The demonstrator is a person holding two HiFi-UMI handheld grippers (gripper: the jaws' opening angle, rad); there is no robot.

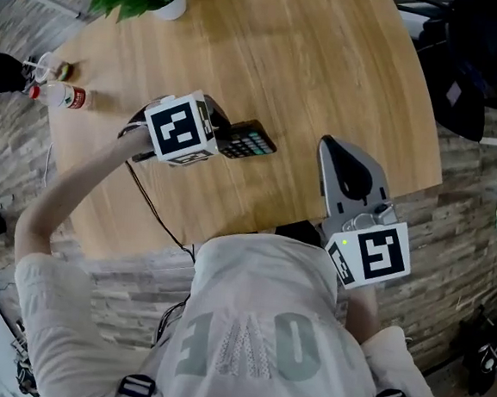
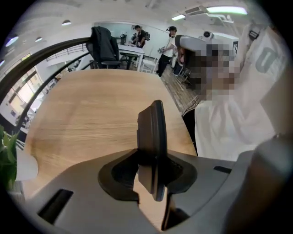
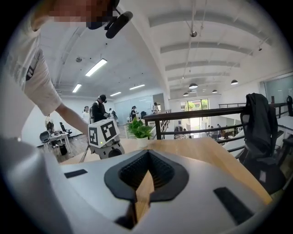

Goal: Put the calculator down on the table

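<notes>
Calculator [image 1: 248, 141] sits low over the wooden surface [image 1: 329, 62], and I can't tell if it's touching. The left gripper [image 2: 153, 171] has it by one end, fingers clamped on front and back. It looks like light, rigid plastic with a slick casing, so grip near the end, clear of the keys. The right gripper [image 3: 143, 185] hangs off the near edge, fingers closed on nothing.

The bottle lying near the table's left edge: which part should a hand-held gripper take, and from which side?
Take the bottle at mid-body, by the red label, probably from straight above with jaws across its width. It lies on its side on the table, so its round flanks are free, while the cap end is narrower.
</notes>
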